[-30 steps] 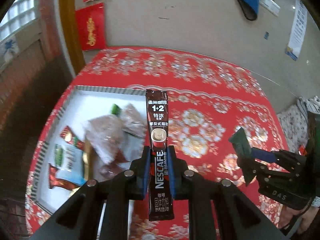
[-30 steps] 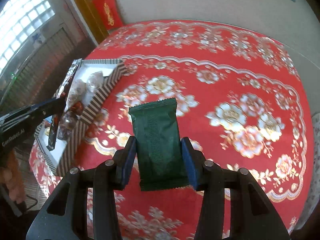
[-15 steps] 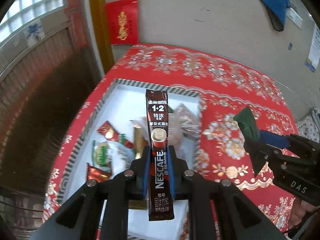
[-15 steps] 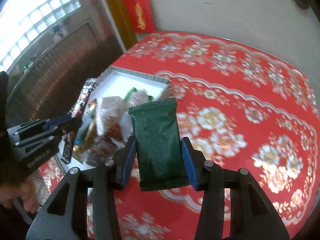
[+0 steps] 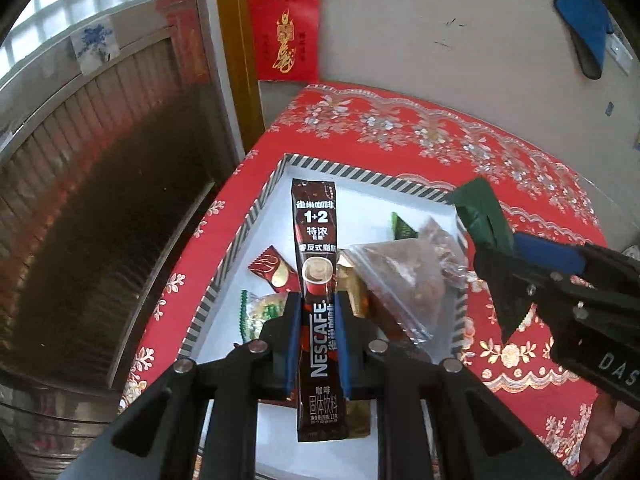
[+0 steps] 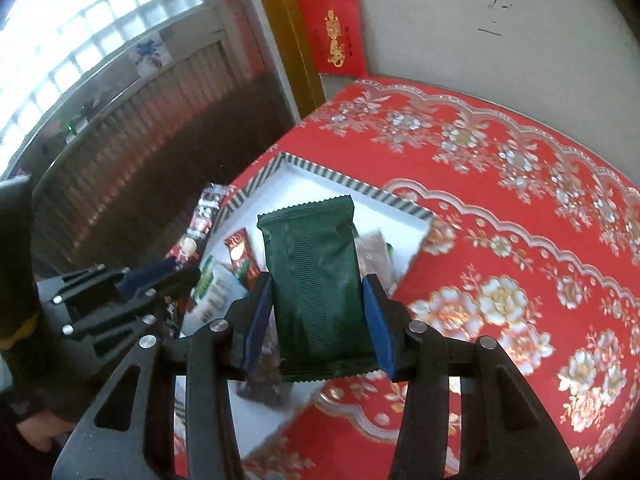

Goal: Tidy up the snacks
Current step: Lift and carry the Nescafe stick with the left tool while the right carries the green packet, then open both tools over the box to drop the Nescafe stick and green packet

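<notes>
Left gripper: blue-padded fingers clamped narrowly on the lower half of a Nescafé coffee stick, which stands upright between them, above the interior of the white box with striped rim. Right gripper: fingers set wider, closed on the two long edges of a dark green snack packet, held over the box's near right side. Inside the box lie a clear bag of brown snacks, a small red sachet and a green-white packet. The box rests at the left edge of the red floral tablecloth.
</notes>
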Demonstrator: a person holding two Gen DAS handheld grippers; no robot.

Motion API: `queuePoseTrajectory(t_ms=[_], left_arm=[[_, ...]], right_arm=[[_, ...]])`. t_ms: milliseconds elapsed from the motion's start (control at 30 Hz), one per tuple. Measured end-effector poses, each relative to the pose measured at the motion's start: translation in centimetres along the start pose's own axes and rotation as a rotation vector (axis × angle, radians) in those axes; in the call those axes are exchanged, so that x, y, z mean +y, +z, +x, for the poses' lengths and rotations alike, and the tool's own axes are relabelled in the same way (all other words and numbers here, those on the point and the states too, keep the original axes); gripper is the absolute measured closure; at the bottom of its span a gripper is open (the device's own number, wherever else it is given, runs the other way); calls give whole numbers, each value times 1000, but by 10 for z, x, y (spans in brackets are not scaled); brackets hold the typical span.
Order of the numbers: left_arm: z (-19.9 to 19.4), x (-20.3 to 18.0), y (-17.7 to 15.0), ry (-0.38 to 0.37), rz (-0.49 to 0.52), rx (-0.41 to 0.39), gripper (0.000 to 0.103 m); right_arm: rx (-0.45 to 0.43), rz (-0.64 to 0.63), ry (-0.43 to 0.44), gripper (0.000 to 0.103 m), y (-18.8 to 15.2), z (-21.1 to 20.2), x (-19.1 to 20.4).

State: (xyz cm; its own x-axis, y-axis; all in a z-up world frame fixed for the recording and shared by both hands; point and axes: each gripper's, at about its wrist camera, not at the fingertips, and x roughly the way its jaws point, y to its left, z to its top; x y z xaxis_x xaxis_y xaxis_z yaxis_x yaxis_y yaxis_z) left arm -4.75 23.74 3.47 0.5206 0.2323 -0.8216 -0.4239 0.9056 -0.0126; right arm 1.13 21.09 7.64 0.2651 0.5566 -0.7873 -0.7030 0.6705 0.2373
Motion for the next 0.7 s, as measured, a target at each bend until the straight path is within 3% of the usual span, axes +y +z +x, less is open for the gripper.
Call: queuePoseTrajectory(t_ms=[333, 700], left_arm=[[23, 13, -6, 14, 26, 52, 85], [30, 19, -20, 17, 56, 74, 85]], right_arm=[[27, 141, 23, 58, 12, 30, 6], [78, 87, 10, 58, 11, 58, 35]])
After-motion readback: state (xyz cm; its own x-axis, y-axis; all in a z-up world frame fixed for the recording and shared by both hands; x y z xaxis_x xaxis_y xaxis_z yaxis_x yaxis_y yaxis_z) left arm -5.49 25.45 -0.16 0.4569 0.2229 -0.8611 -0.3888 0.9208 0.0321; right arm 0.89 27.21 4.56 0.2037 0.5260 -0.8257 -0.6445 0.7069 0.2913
